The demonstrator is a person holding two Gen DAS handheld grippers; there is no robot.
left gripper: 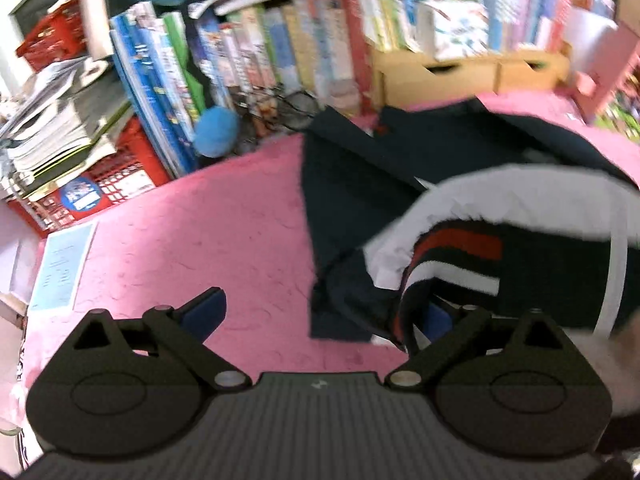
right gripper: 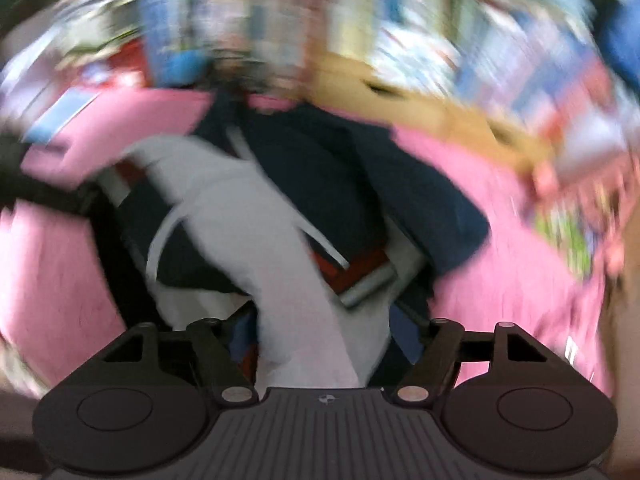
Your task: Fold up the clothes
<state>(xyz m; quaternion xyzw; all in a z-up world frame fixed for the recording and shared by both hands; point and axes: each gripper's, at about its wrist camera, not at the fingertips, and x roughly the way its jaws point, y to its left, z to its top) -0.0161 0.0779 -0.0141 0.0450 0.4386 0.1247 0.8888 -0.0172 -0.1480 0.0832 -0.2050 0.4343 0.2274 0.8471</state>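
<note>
A navy garment [left gripper: 360, 184] with a white lining and a red-and-white striped band [left gripper: 456, 256] lies bunched on the pink table [left gripper: 208, 240]. My left gripper [left gripper: 320, 308] stands open at the garment's near-left edge. Its left pad [left gripper: 204, 312] is over bare table, and the striped band drapes over the right finger and hides it. The right wrist view is blurred. There the same garment [right gripper: 320, 184] lies in front, and a strip of its white fabric [right gripper: 296, 304] runs back between the wide-apart jaws of my right gripper [right gripper: 320, 336]. The pads do not seem to press on it.
Rows of books [left gripper: 256, 52] line the table's far edge, with a blue plush ball [left gripper: 216, 132], a red crate [left gripper: 112, 176] under stacked papers and a cardboard box [left gripper: 460, 72]. A pale blue sheet [left gripper: 64, 264] lies on the table at the left.
</note>
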